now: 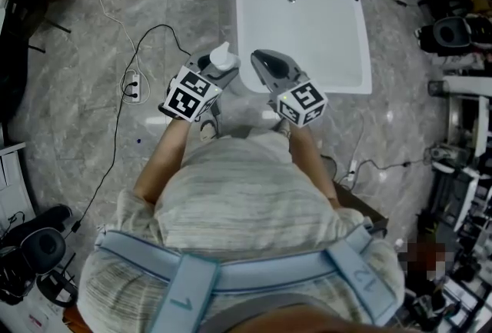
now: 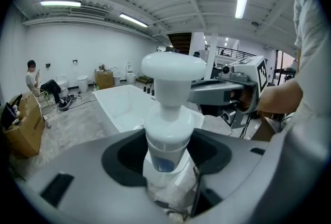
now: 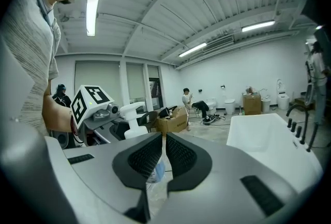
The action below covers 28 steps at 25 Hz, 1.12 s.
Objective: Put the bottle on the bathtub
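The left claw (image 2: 166,151) grips the white bottle (image 2: 173,70) (upright) near the bathtub (image 1: 323,39).

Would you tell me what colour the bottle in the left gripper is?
The bottle is white with a small blue patch, clearest in the left gripper view.

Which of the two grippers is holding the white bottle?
The left gripper: its jaws grip the white bottle, while the right gripper is shut with nothing between its jaws.

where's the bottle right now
In the head view, left of centre: the bottle is clamped in the left gripper, beside the near left corner of the bathtub.
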### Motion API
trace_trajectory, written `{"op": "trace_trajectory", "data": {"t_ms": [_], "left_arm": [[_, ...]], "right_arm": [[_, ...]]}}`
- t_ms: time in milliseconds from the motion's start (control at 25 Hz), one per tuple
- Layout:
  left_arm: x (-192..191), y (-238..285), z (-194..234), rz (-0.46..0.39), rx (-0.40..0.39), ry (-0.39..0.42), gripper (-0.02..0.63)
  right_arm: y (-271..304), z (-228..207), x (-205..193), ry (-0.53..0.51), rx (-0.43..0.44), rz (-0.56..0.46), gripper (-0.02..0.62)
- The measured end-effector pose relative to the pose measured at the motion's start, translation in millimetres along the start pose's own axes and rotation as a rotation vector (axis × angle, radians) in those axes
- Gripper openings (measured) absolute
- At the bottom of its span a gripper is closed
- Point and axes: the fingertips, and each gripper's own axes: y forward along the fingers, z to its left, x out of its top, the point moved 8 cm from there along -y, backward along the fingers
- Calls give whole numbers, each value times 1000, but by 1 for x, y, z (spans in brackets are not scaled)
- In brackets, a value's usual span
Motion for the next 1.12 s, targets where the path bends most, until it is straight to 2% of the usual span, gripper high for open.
{"op": "trace_trajectory", "data": {"t_ms": [320, 560, 840, 1120], "left_arm": [[-33, -67, 27, -11, 40, -18, 241], [-51, -85, 37, -7, 39, -45, 241], [-53, -80, 35, -11, 36, -38, 241], [-54, -86, 36, -16, 53, -49, 241]], "right_arm": [[52, 62, 13, -17, 51, 6, 5], [73, 89, 18, -32, 82, 33, 5], [62, 92, 2, -27, 81, 58, 5], [65, 89, 6, -38, 90, 53, 5]]}}
